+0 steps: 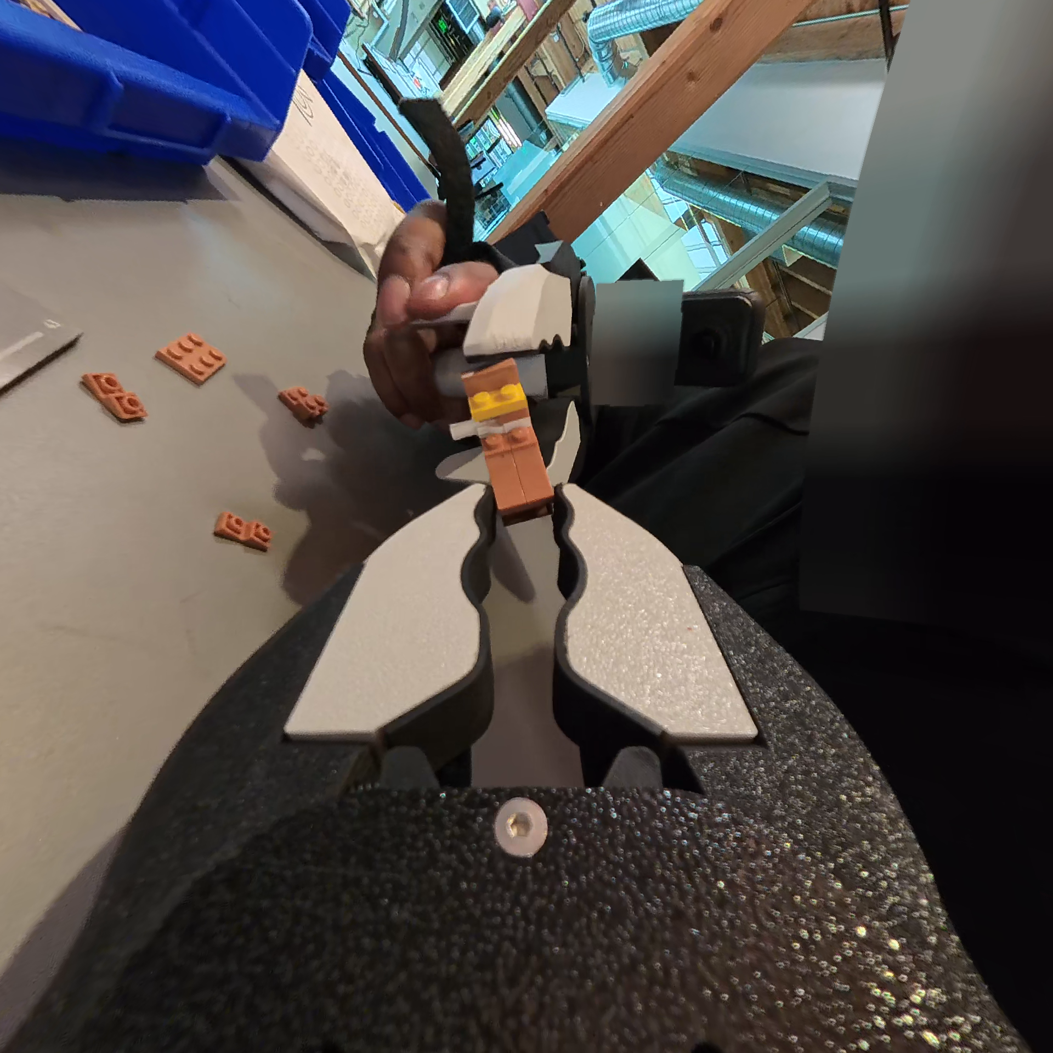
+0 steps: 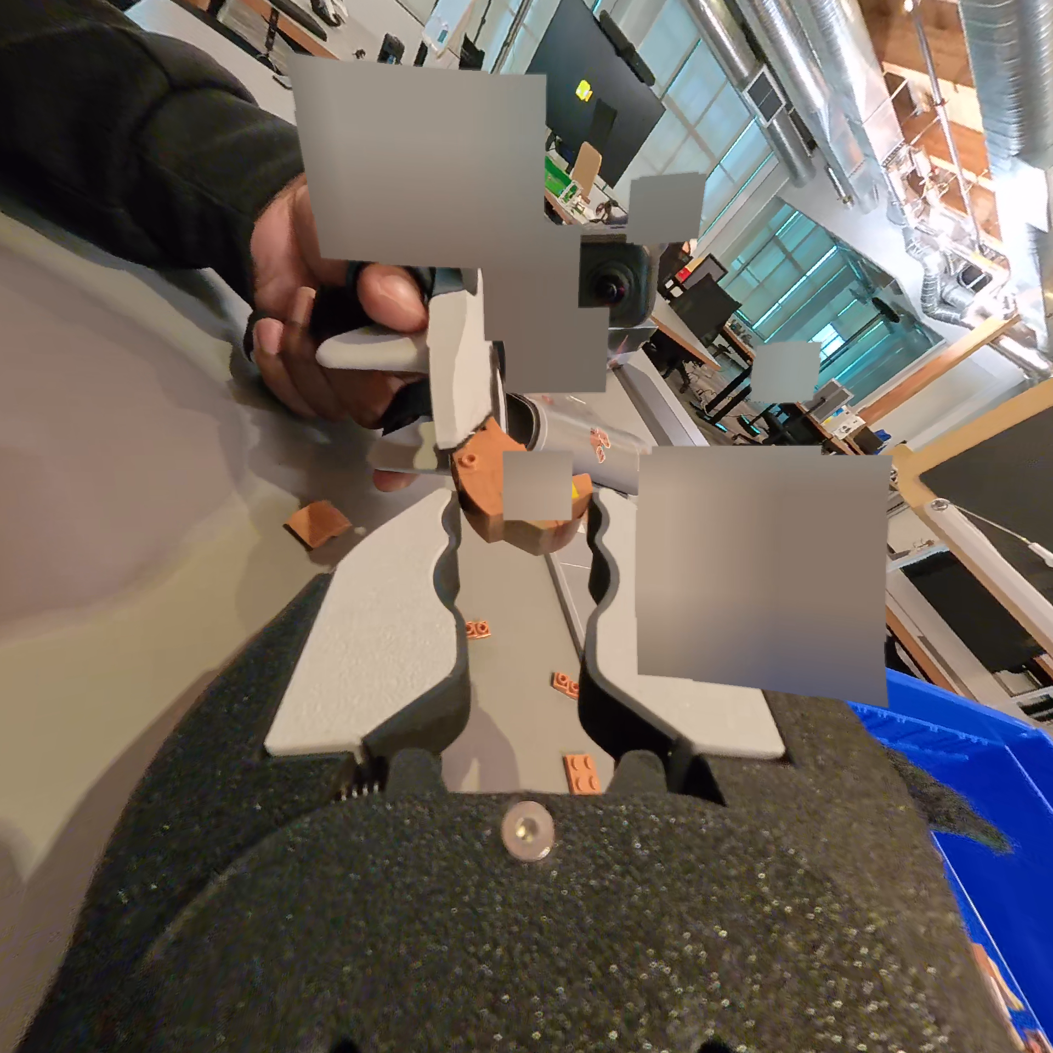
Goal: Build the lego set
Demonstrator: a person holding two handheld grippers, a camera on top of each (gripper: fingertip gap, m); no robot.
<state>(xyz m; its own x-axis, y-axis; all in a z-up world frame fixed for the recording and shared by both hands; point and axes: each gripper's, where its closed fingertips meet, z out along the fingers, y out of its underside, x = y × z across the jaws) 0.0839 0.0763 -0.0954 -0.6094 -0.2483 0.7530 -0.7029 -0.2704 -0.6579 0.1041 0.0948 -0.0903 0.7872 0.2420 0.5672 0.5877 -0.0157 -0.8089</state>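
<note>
The left claw (image 1: pixel 523 504) pinches the near end of a small brick assembly (image 1: pixel 515 456): 2 long brown pieces side by side, crossed by a white strip and a yellow 2-stud plate (image 1: pixel 494 401), with more brown above. Both dark pads press against the brown sides, and the assembly is lifted clear of the grey desk (image 1: pixel 114 570).

At the far end of the same assembly sits the right claw (image 2: pixel 524 513). In its own view its fingers stand on either side of the wider brown end (image 2: pixel 484 501), the left pad against the brick; a blurred patch covers part of the piece, and contact on the right pad cannot be told. In the left view the right claw's fingertips (image 1: pixel 513 319) close over the top of the assembly.

A hand (image 1: pixel 410 319) grips the right claw's handle; another hand (image 2: pixel 319 336) in a dark sleeve grips the left one.

On the desk lie 4 loose brown plates: a 2-by-2 (image 1: pixel 191 358), and 3 narrow ones (image 1: pixel 114 396), (image 1: pixel 303 403), (image 1: pixel 244 530). Blue bins (image 1: pixel 142 85) stand behind them.
</note>
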